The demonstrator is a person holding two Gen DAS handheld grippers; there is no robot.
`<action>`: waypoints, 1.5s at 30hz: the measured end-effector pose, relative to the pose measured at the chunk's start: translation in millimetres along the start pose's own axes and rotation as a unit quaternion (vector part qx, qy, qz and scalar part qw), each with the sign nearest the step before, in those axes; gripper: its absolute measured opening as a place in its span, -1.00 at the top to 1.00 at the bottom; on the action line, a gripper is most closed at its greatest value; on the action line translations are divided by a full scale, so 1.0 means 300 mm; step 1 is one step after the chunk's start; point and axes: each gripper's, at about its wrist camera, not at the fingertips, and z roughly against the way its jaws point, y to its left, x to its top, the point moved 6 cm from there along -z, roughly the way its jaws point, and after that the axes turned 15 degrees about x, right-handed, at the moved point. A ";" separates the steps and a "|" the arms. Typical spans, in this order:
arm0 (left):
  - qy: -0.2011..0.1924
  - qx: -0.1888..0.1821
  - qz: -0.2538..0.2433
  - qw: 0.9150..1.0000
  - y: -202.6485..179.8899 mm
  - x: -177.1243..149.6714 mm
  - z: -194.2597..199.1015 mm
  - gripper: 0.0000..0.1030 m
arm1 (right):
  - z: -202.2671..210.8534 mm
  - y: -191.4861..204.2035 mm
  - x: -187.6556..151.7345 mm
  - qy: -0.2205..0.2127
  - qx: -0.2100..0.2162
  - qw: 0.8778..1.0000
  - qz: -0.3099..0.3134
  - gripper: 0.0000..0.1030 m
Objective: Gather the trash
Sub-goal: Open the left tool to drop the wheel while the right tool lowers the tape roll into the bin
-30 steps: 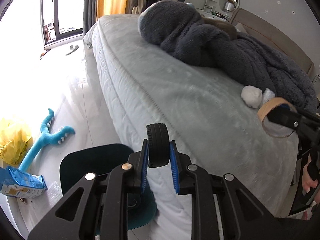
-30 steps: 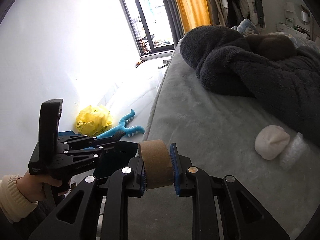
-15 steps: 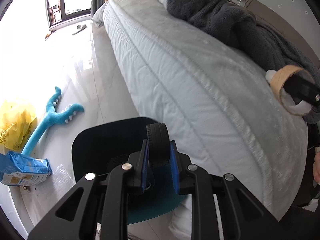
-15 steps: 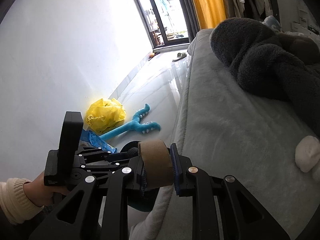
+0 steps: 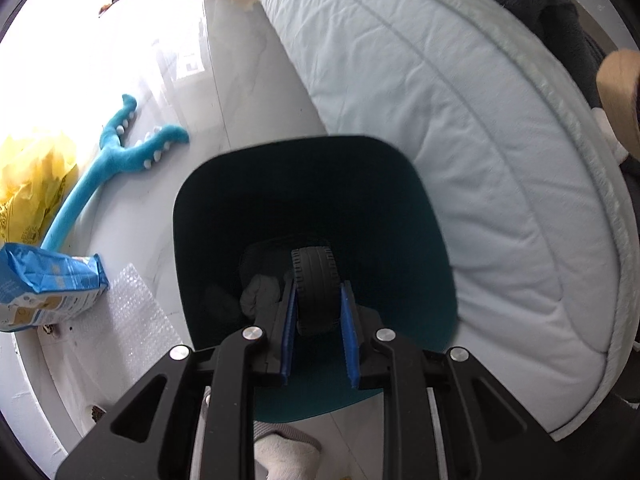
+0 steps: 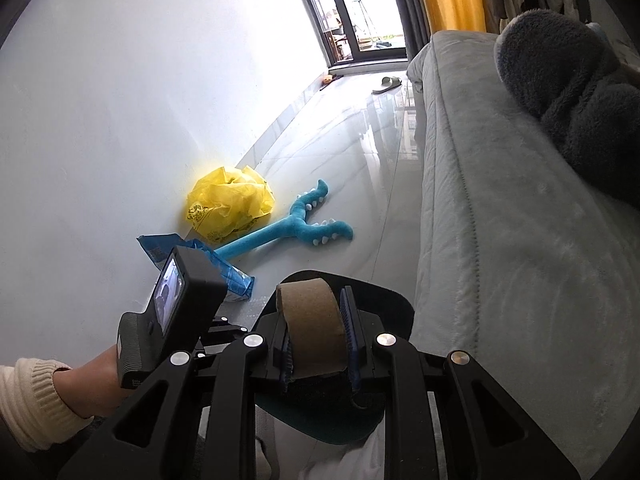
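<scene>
My left gripper [image 5: 317, 312] is shut on a small black toy tyre [image 5: 316, 284] and holds it right over the open mouth of a dark teal trash bin [image 5: 400, 216] on the floor beside the bed; crumpled grey trash [image 5: 260, 294] lies inside. My right gripper [image 6: 318, 336] is shut on a brown cardboard tape roll [image 6: 312, 320], held near the bin's rim [image 6: 384, 296]; the roll also shows at the right edge of the left wrist view [image 5: 618, 92]. The left gripper's body [image 6: 176, 308] and the hand holding it are at lower left.
The bed [image 5: 440, 100] with a grey fluffy blanket [image 6: 572, 92] fills the right. On the floor by the wall lie a yellow plastic bag [image 6: 228, 204], a blue plush toy [image 6: 288, 232], a blue packet [image 5: 44, 288] and bubble wrap [image 5: 132, 320]. A slipper [image 6: 386, 84] lies far off.
Both grippers have swung down off the bed toward the floor. The left one now holds the tyre over the bin's opening; the right one with the roll has come near the bin.
</scene>
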 end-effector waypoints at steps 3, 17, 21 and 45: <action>0.007 0.002 -0.004 1.000 0.022 -0.017 -0.014 0.32 | -0.061 -0.003 -0.015 0.020 -0.002 1.000 -0.007 0.58; -0.092 0.015 0.020 0.995 0.152 0.044 0.146 -0.61 | -0.276 -0.022 -0.088 0.094 -0.018 0.995 -0.030 0.59; -0.132 0.025 0.033 0.990 0.204 0.075 0.206 -0.66 | -0.335 -0.027 -0.111 0.111 -0.019 0.993 -0.039 0.59; -0.268 -0.016 0.090 0.959 0.271 0.192 0.522 -0.44 | -0.510 -0.061 -0.299 0.206 -0.041 0.975 -0.071 0.12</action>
